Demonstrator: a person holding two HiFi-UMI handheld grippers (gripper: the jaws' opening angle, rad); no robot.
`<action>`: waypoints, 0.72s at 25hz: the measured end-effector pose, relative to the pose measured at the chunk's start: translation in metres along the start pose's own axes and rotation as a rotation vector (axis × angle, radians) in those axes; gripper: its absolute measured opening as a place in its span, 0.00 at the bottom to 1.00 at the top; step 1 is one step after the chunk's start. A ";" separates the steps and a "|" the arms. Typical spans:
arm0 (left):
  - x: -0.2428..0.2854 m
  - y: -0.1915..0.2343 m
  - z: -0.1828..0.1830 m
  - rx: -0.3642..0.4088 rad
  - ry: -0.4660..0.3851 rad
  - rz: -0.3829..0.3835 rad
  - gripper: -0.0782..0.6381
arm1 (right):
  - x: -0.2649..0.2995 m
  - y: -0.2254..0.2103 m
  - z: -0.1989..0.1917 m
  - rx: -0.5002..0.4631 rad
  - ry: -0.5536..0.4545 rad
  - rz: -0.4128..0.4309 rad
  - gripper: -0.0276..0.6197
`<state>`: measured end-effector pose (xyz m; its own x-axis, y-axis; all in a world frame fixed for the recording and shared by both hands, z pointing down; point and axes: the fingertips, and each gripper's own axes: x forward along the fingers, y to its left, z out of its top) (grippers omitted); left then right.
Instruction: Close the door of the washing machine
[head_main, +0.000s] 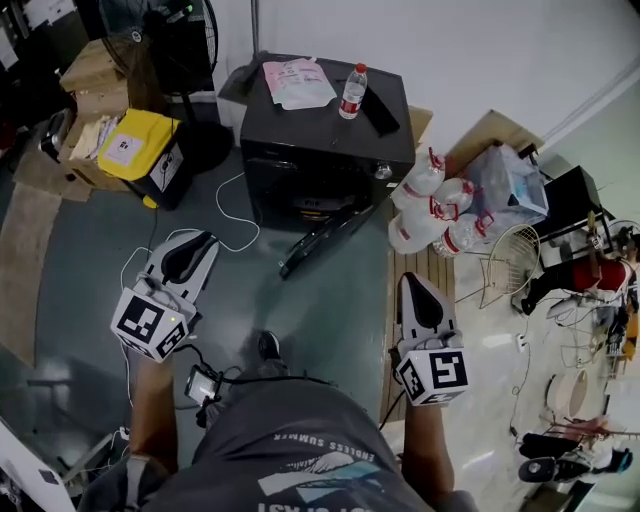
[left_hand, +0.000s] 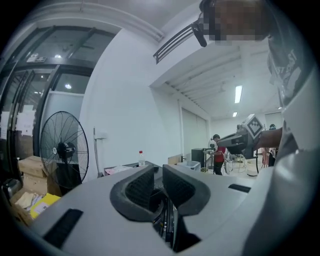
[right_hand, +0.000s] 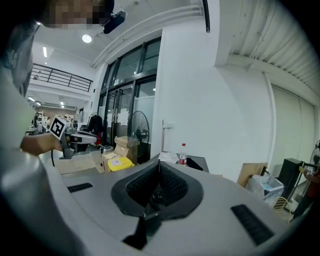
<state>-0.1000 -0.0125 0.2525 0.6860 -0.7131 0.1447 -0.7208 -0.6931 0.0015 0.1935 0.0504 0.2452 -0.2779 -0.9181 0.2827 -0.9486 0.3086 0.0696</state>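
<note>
Head view looks steeply down on the washing machine (head_main: 325, 150); both gripper views face it level.

A dark grey-green floor (head_main: 320, 300) fills the middle of the head view and meets a white wall (head_main: 470, 50) from twelve to two o'clock. A black standing fan (head_main: 170, 45) and cardboard boxes (head_main: 95, 75) stand at eleven o'clock. Glossy pale flooring (head_main: 490, 340) lies at four o'clock. In the left gripper view, tall dark-framed windows (left_hand: 50, 75) rise at ten o'clock, and a ceiling strip light (left_hand: 238, 93) glows at two.
</note>
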 end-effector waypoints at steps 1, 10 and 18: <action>0.001 0.006 0.000 -0.006 -0.007 0.001 0.20 | 0.004 0.001 0.004 -0.004 0.001 -0.002 0.09; 0.002 0.030 -0.010 -0.032 -0.041 0.002 0.20 | 0.040 0.018 0.015 -0.034 0.006 0.012 0.09; 0.004 0.043 -0.021 -0.046 -0.038 0.035 0.20 | 0.081 0.023 0.009 -0.066 0.028 0.082 0.09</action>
<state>-0.1309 -0.0429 0.2734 0.6627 -0.7411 0.1074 -0.7478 -0.6626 0.0423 0.1483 -0.0191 0.2607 -0.3485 -0.8821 0.3169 -0.9108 0.3985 0.1078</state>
